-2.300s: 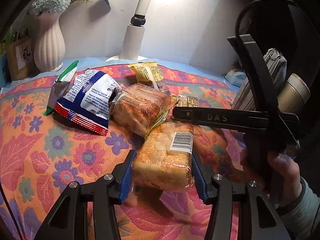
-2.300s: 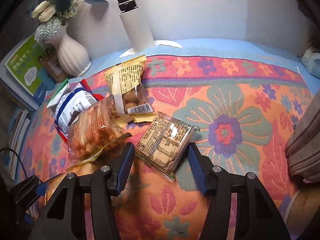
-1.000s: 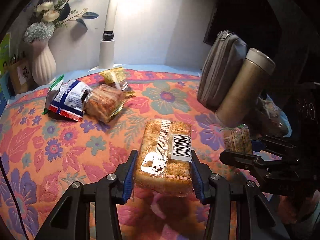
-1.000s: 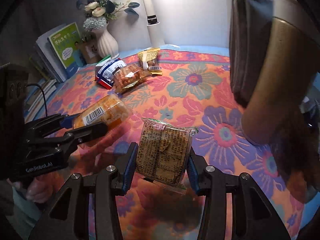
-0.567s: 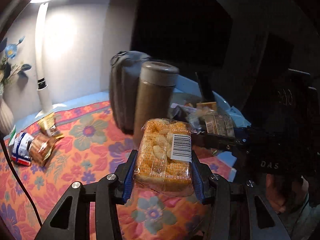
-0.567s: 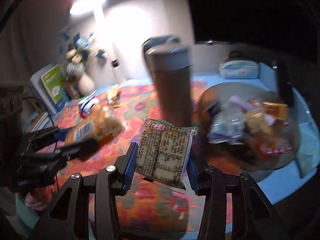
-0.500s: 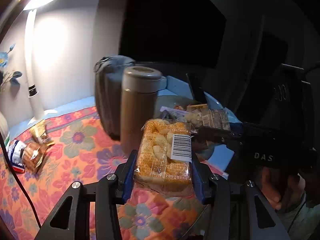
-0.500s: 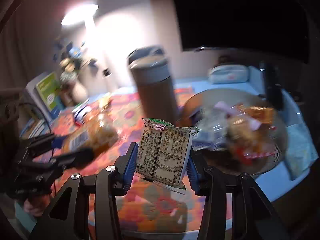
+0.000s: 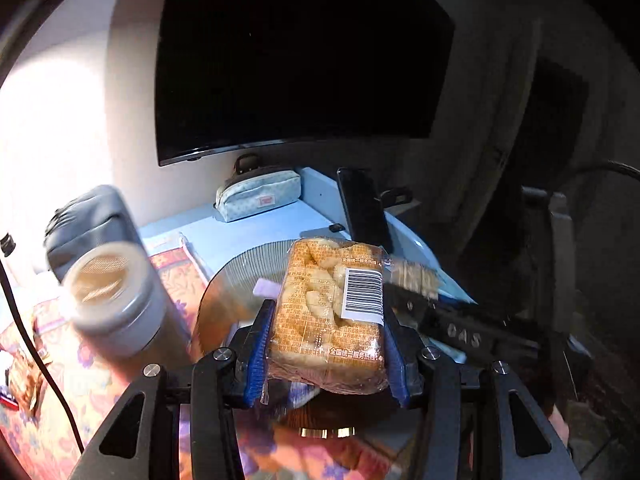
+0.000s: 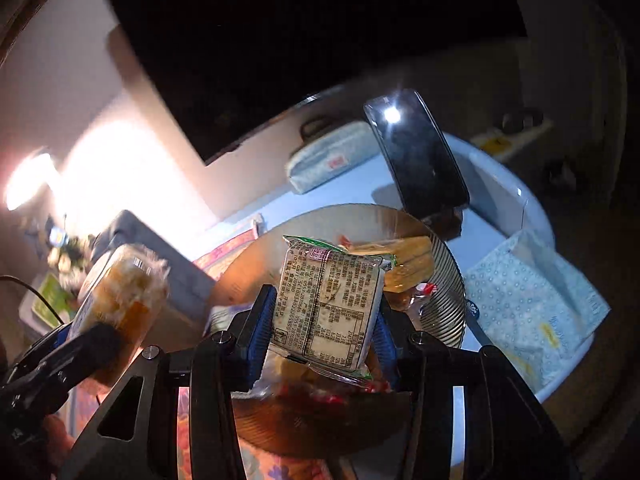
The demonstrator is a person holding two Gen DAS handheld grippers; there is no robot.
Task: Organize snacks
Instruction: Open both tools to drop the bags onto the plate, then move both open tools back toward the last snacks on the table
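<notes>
A: Desk with floral cloth [image 9: 60, 412], dark monitor [image 9: 296, 56] on the far side, ribbed glass plate [image 10: 448, 292] near the right edge.
B: Left gripper [image 9: 326, 344]?
A: Clamped on orange pastry pack [image 9: 328, 316], hanging above the plate's left part.
B: Right gripper [image 10: 320, 332]?
A: Clamped on pale biscuit pack [image 10: 328, 308], over the plate. Snacks already in the plate, blurred.
B: Other stuff?
A: Thermos [image 9: 112, 296] left of plate, phone [image 10: 416, 160] propped beyond it.

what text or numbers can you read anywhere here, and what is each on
"DAS", faint: side of the right tongs, left wrist view.
"全国统一服务热线": orange bread pack in the left tongs; barcode digits unreadable.
Ingredient print on the green-edged pack: too small.
Red label on the pencil case: blurred.
</notes>
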